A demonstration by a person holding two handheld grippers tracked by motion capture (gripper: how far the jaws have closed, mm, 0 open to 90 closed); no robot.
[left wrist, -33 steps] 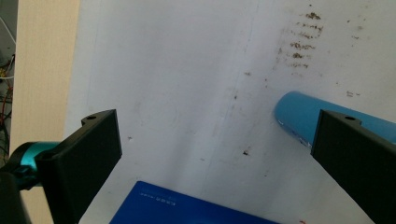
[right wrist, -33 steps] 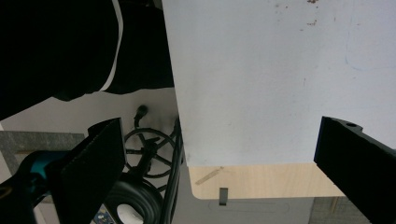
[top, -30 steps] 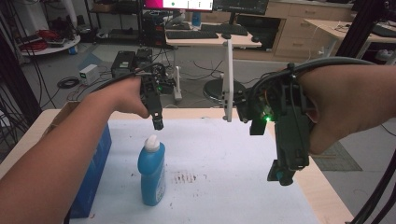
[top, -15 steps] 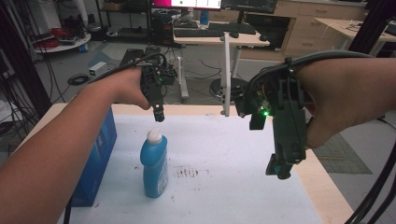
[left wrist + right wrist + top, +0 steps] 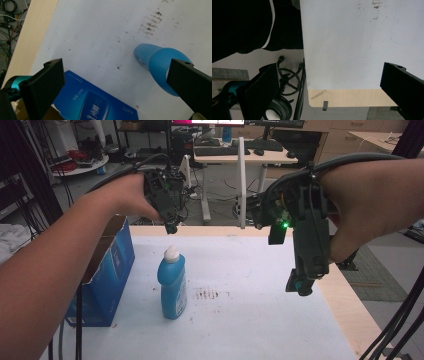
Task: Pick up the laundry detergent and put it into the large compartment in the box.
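1. The blue plastic bottle with a white cap (image 5: 172,282) stood upright on the white table sheet (image 5: 250,320), left of centre, just right of the blue cardboard box (image 5: 107,270) and apart from it.
2. In the left gripper view the bottle (image 5: 156,65) appeared from above, partly behind the right-hand jaw, with the box (image 5: 92,105) low between the jaws.
3. A patch of brown smudges (image 5: 207,294) marked the sheet just right of the bottle's base.
4. The left gripper (image 5: 171,227) hung above the bottle's cap and a little behind it, not touching; jaws pointed down. In its own view the jaws stood wide apart, released, nothing between them but table, box and bottle below.
5. The right gripper (image 5: 299,287) was held over the right part of the table, well apart from the bottle, pointing down; a green light showed on its body. In its own view the jaws were spread wide, holding nothing, with the sheet's edge and the bare wooden table rim (image 5: 352,97) beneath.
6. The box stood open-topped at the table's left edge, under the person's left forearm (image 5: 55,280).
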